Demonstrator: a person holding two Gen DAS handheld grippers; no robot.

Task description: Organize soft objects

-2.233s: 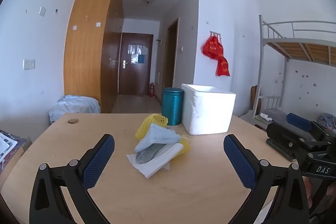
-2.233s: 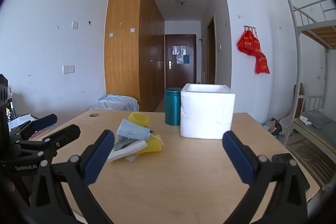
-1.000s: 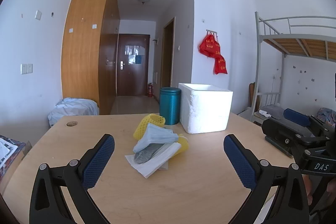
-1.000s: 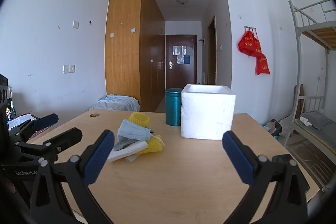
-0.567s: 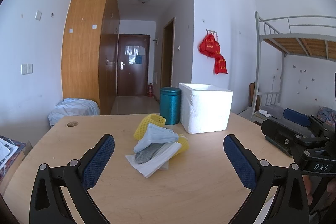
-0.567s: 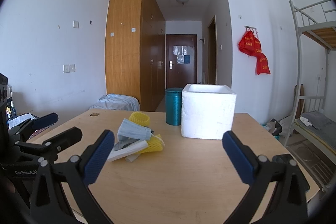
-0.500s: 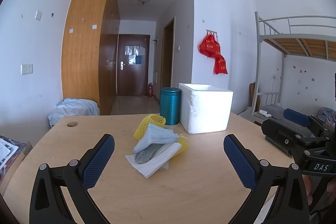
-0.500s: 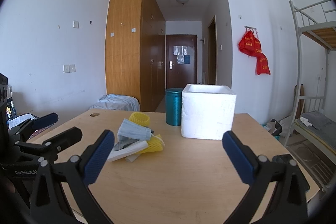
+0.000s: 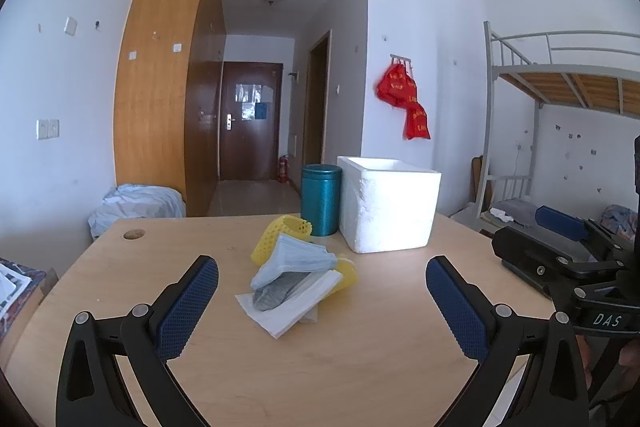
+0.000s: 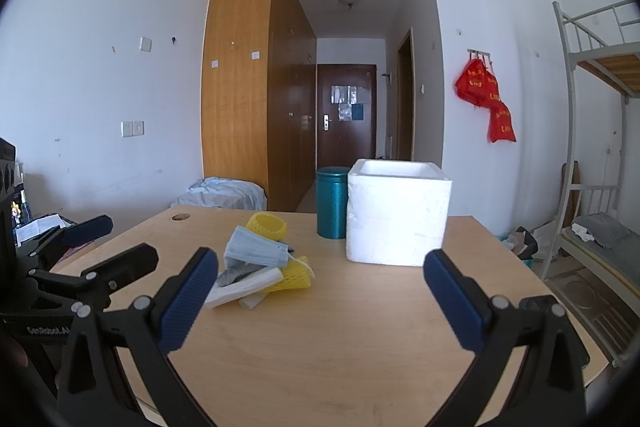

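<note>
A pile of soft things lies mid-table: a blue face mask (image 9: pixel 294 259) on yellow foam netting (image 9: pixel 280 233), a grey cloth (image 9: pixel 276 293) and white tissue (image 9: pixel 280 315). The pile also shows in the right wrist view (image 10: pixel 256 253). A white foam box (image 9: pixel 390 203) stands open-topped behind it, also in the right wrist view (image 10: pixel 396 215). My left gripper (image 9: pixel 322 301) is open and empty, in front of the pile. My right gripper (image 10: pixel 320 301) is open and empty, further right, and shows in the left wrist view (image 9: pixel 560 251).
A teal canister (image 9: pixel 321 199) stands left of the foam box. The wooden table (image 9: pixel 320 367) has a cable hole (image 9: pixel 134 235) at its far left. A bunk bed (image 9: pixel 560 87) is on the right, a wardrobe (image 9: pixel 168 79) and door beyond.
The left gripper's view tilted slightly between 2.2 s and 1.0 s ago. Since then nothing has visibly moved; both grippers stay open.
</note>
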